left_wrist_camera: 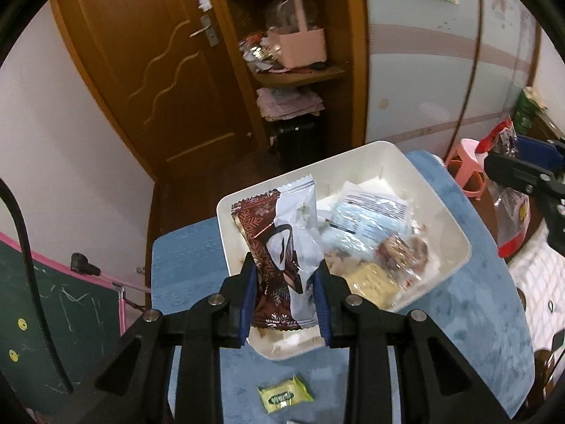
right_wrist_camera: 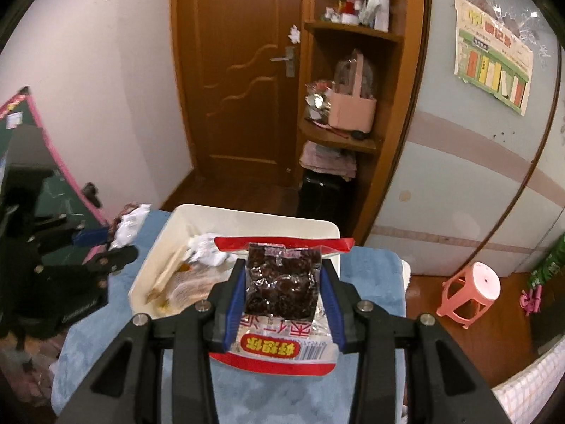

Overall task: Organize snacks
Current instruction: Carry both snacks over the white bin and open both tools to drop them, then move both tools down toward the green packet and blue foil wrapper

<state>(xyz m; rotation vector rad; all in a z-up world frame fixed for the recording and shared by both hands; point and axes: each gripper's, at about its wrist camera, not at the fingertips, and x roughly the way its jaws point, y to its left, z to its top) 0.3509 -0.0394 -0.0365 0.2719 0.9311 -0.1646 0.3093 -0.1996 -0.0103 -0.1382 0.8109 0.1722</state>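
My left claw (left_wrist_camera: 285, 296) is pinching two wrappers at once, a brown snowflake-printed packet (left_wrist_camera: 259, 243) and a white packet (left_wrist_camera: 300, 233) lying against it, both pressed between the blue pads (left_wrist_camera: 248, 300) and standing up at the centre of the left wrist view. Behind them, the white tray (left_wrist_camera: 455, 226) sits on the blue-covered worktop (left_wrist_camera: 487, 304) and holds a pale blue packet (left_wrist_camera: 367, 219), a clear-wrapped dark snack (left_wrist_camera: 402, 251) and a yellowish biscuit piece (left_wrist_camera: 370, 279). A small yellow-green candy (left_wrist_camera: 284, 394) lies alone on the blue cover at the lower centre, near the tray's closest corner. My right claw (right_wrist_camera: 280, 293) is clamped on a red-and-white bag of dark dried fruit (right_wrist_camera: 282, 282), its red top edge spread across the middle of the right wrist view, in front of the same white tray (right_wrist_camera: 183, 219), which there shows crumpled white wrapping (right_wrist_camera: 206, 251) and a tan packet (right_wrist_camera: 190, 288). At the right edge of the left view a pink stool (left_wrist_camera: 468, 173) stands on the floor beyond the worktop.
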